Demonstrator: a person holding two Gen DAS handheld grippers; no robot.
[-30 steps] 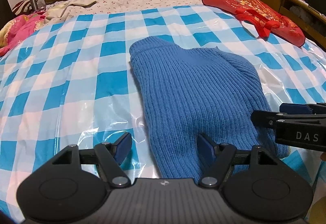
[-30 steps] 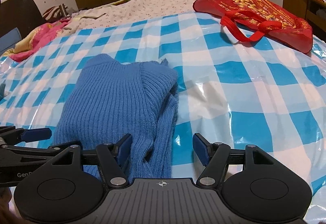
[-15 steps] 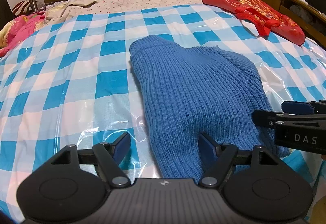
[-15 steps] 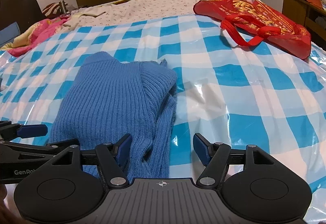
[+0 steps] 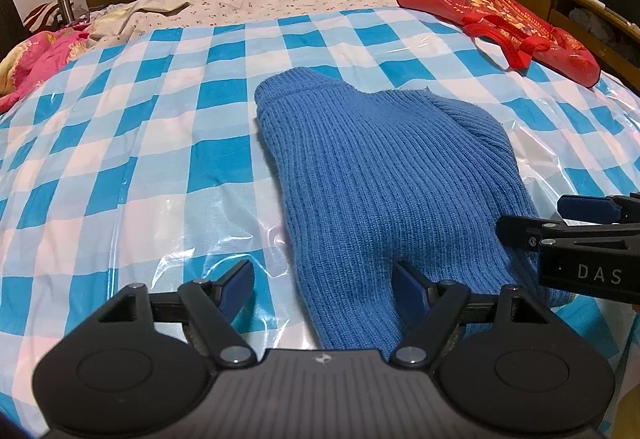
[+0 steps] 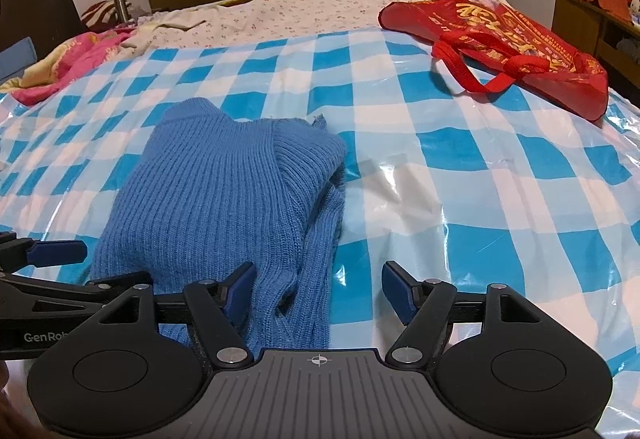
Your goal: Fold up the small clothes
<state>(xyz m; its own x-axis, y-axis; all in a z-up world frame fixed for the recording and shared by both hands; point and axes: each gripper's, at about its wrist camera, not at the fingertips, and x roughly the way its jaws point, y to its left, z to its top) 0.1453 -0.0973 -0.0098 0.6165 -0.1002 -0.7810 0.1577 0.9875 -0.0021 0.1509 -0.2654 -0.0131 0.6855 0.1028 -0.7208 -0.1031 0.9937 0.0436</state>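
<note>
Blue sweater (image 5: 384,175) edges sit between both opening tools; only right view shows its loose folds.

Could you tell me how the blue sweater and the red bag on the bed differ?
The blue sweater is ribbed knit, folded into a long bundle near both grippers; the red bag is shiny, with gold print and loop handles, lying far back to the right. Both rest flat on the checked plastic sheet.

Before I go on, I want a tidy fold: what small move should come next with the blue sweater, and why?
Probably lower both grippers onto the near hem and close. The left gripper and right gripper are opening, straddling the blue sweater's near corners without pinching it. Its sides look folded in, so only the lengthwise fold seems left.
</note>
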